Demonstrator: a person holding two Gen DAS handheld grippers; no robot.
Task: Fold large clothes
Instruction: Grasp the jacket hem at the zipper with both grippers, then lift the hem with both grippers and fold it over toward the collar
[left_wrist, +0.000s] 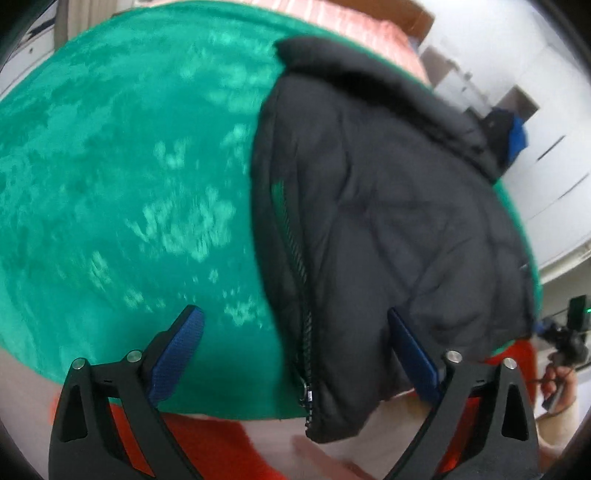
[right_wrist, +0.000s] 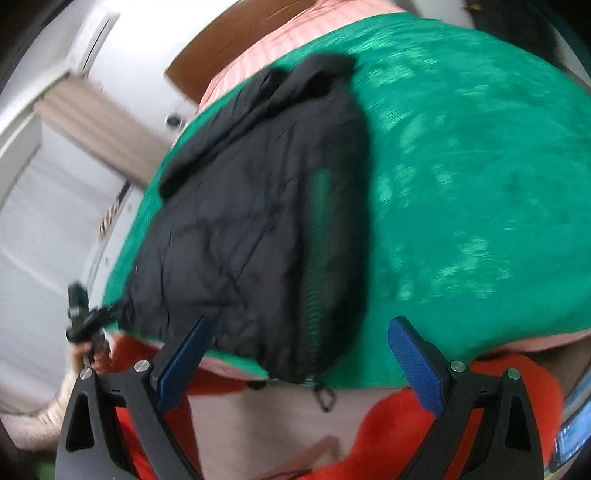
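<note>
Both pairs of fingers (left_wrist: 295, 358) (right_wrist: 297, 363) stand apart, gripping nothing. Ahead of them the black puffer jacket (left_wrist: 388, 221) lies half-folded on the green blanket (left_wrist: 129, 166), likely released so it settles flat.

Motion blur softens the green blanket (left_wrist: 129, 166) and the black puffer jacket (right_wrist: 258, 229) on the bed, whose far side the right wrist view cuts off, while cupboards (left_wrist: 554, 155) beyond stay too smeared to read.
</note>
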